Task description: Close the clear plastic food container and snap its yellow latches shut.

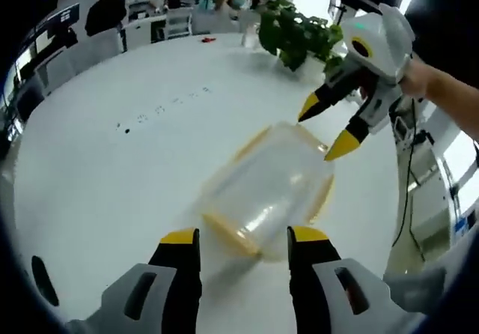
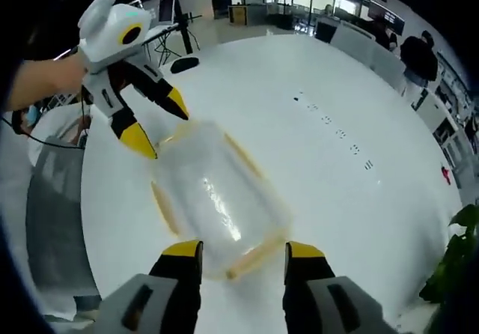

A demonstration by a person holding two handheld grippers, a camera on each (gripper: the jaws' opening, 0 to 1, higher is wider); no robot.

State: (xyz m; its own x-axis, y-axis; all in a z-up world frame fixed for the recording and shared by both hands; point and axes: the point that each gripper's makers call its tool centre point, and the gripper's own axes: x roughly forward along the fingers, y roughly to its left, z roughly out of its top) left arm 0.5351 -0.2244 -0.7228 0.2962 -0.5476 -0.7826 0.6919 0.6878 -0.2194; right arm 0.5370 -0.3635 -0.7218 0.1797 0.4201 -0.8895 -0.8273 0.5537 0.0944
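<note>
A clear plastic food container (image 1: 263,192) with yellow latches (image 1: 224,231) lies on the white table (image 1: 105,177). Its lid seems to rest on top, and the latches stick out at the edges. My left gripper (image 1: 244,237) is open, its jaws just short of the container's near end. My right gripper (image 1: 325,130) is open at the opposite end, one tip close to the rim. In the right gripper view the container (image 2: 213,195) lies ahead of my right gripper (image 2: 243,249), with a latch (image 2: 253,257) between the jaws. My left gripper (image 2: 160,129) hovers at the far end.
A green potted plant (image 1: 296,31) stands at the table's far side, with a small red item (image 1: 207,40) near it. Small black marks (image 1: 161,109) dot the tabletop. The table edge (image 2: 86,222) runs close beside the container. People and chairs fill the background (image 1: 105,12).
</note>
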